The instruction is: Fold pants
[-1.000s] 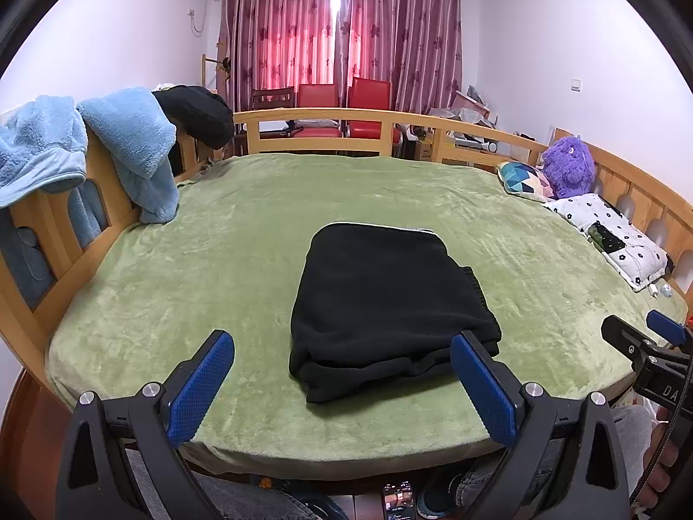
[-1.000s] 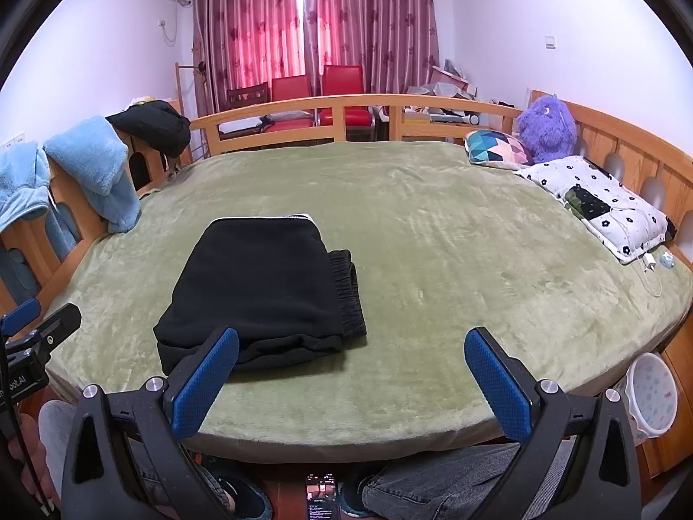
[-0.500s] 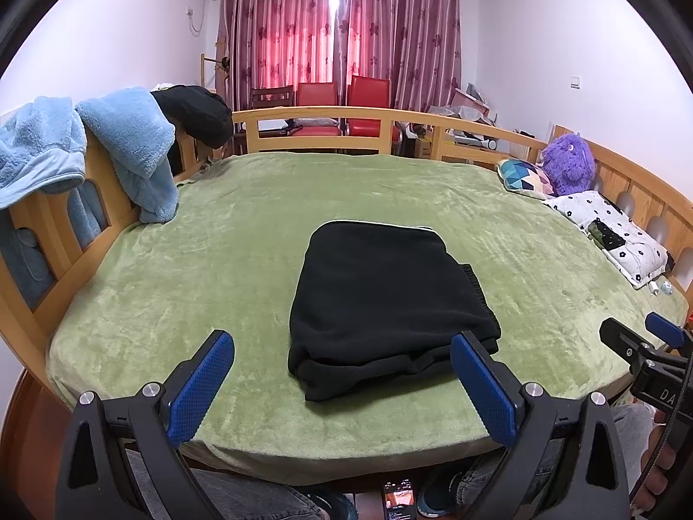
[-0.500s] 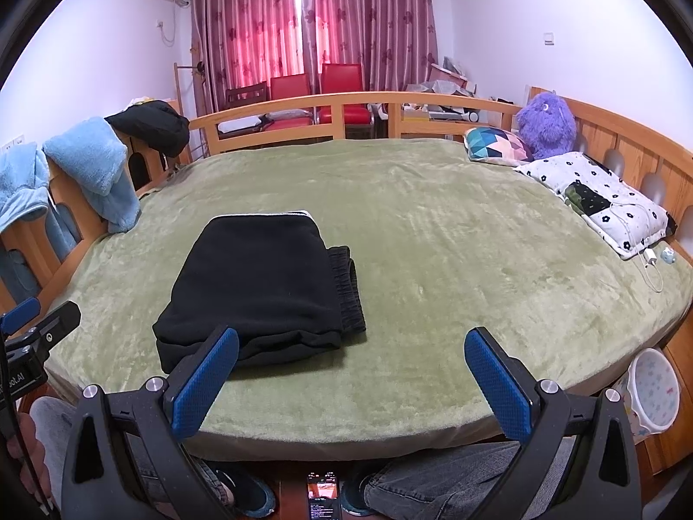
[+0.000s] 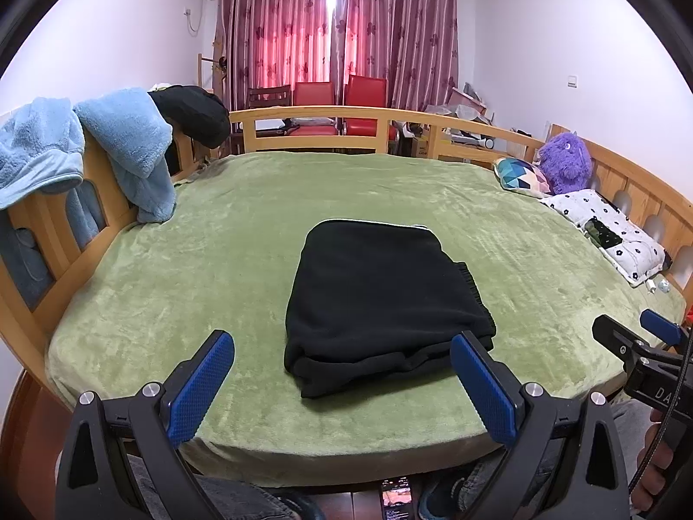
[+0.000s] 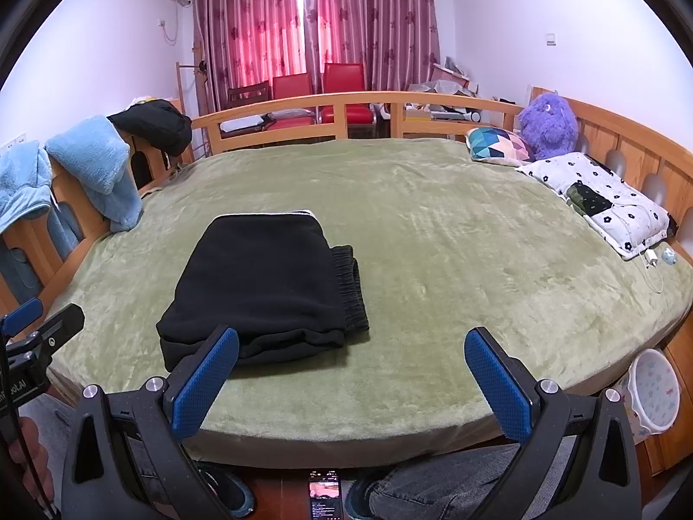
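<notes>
The black pants (image 5: 381, 299) lie folded into a compact rectangle on the green blanket (image 5: 216, 268), near the front edge of the bed; they also show in the right wrist view (image 6: 268, 286). My left gripper (image 5: 342, 385) is open and empty, held just in front of the pants' near edge, above the bed's front edge. My right gripper (image 6: 351, 383) is open and empty, to the right of the pants and apart from them. Each gripper shows at the edge of the other's view.
A wooden rail (image 5: 316, 115) rings the bed. Blue fleece garments (image 5: 125, 147) and a dark garment (image 5: 195, 112) hang on the left rail. A patterned cushion (image 6: 498, 145), purple plush toy (image 6: 548, 125) and spotted pillow (image 6: 602, 199) lie at right. A white bin (image 6: 654, 394) stands on the floor.
Both grippers have drifted slightly; the pants have not moved and both grippers stay open.
</notes>
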